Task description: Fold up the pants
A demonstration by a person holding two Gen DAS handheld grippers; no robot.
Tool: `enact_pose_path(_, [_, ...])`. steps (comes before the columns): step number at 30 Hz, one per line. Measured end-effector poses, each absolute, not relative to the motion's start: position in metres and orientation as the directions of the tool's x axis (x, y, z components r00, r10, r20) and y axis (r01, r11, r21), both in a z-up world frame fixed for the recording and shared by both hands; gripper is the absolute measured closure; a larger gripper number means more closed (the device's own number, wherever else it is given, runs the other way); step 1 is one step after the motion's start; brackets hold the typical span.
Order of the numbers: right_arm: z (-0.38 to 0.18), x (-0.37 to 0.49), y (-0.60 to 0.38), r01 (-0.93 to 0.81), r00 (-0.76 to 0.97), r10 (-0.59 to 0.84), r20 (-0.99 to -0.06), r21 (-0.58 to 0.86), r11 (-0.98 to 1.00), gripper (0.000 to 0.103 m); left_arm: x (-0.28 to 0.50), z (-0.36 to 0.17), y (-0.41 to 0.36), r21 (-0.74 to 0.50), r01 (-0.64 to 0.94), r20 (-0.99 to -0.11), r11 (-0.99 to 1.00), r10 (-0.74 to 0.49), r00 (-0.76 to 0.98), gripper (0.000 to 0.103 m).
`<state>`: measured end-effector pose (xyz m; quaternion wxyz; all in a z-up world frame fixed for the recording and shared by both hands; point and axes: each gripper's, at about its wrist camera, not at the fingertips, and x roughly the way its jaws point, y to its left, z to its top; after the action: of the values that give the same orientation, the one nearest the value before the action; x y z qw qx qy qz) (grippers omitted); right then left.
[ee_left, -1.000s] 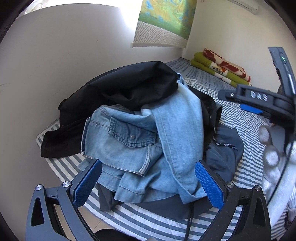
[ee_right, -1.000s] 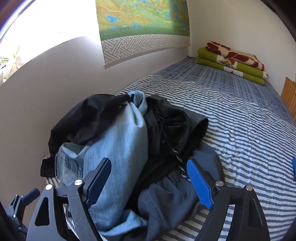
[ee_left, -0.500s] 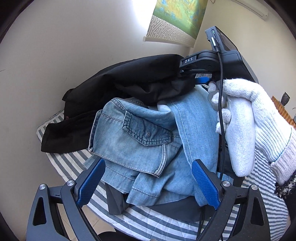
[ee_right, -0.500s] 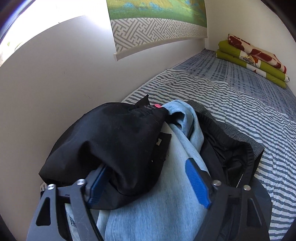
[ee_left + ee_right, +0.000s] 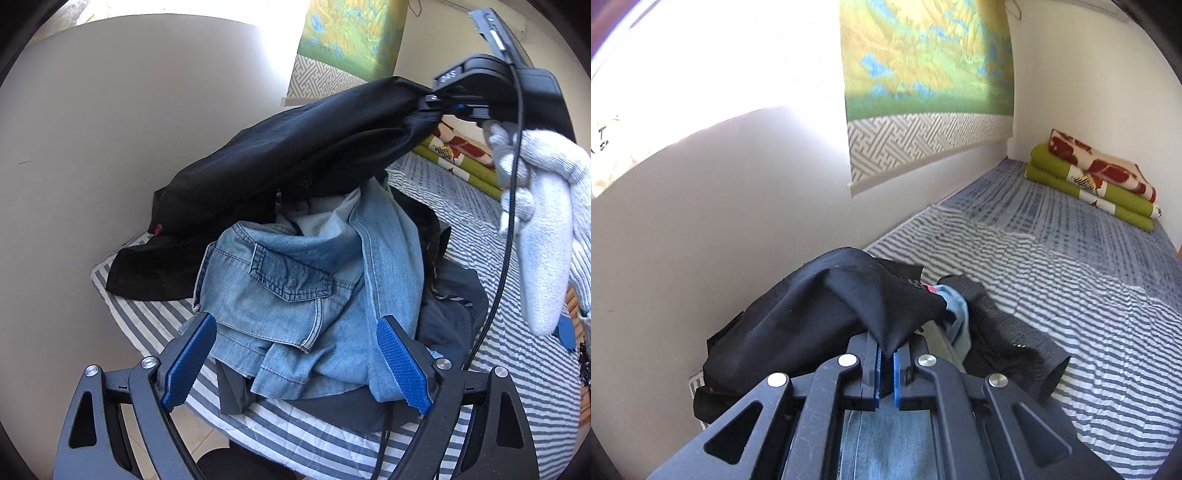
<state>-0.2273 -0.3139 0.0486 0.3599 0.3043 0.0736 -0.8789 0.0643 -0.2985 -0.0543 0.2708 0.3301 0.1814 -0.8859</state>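
Striped bedding [image 5: 1052, 295] runs along a plain white wall, with a landscape scroll [image 5: 923, 74] hanging above it and a stack of green folded blankets [image 5: 1097, 184] way down at the far end. All the clothes are dumped in one heap at my end of the bed.

So, where I'm at: my right claw [image 5: 885, 373] has just been closing and is now pinched tight on a fold of the black pants [image 5: 295, 147], which sit on top of the heap against the wall. From the left camera you can see the fabric tenting up toward the claw while the rest trails down onto the bed. My left claw [image 5: 291, 362] is spread wide with nothing in it, hovering just over the denim garment [image 5: 295, 288] (light blue, flap pocket with a button facing up).

Step in hand, as I read it, is getting the black pants clear of the pile so they can be laid flat. My take on doing it well: lift slowly toward the open stretch of bed, because the jeans and a dark grey garment [image 5: 454, 317] are tangled right underneath and could ride along. I'd use the free left claw to catch the waistband or the other leg once it hangs loose. I can't tell yet which part of the pants I've actually pinched.
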Motion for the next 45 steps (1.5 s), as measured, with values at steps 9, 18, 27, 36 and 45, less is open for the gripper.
enact_pose_path(9, [0.095, -0.198, -0.132, 0.582, -0.688, -0.554, -0.468, 0.1, -0.807, 0.1, 0.072, -0.014, -0.244, -0.108, 0.535, -0.627, -0.838, -0.36, -0.69, 0.012])
enact_pose_path(18, [-0.018, -0.15, 0.064, 0.361, -0.647, -0.245, -0.722, -0.007, -0.933, 0.093, 0.035, -0.027, -0.172, -0.088, 0.367, -0.679, -0.926, -0.214, -0.702, 0.012])
enact_pose_path(27, [-0.081, -0.135, 0.16, 0.198, -0.511, -0.311, -0.802, 0.242, -0.95, 0.053, -0.047, -0.071, -0.079, -0.063, 0.14, -0.746, -0.988, -0.046, -0.664, 0.012])
enact_pose_path(36, [-0.155, -0.194, 0.154, 0.137, -0.363, -0.376, -0.853, 0.35, -0.927, 0.043, -0.124, -0.154, -0.045, -0.037, 0.061, -0.844, -0.997, -0.002, -0.536, 0.012])
enact_pose_path(45, [-0.186, -0.169, 0.13, 0.268, -0.28, -0.43, -0.858, 0.361, -0.893, 0.095, -0.108, -0.182, -0.047, -0.197, 0.024, -0.875, -0.98, 0.165, -0.454, 0.093])
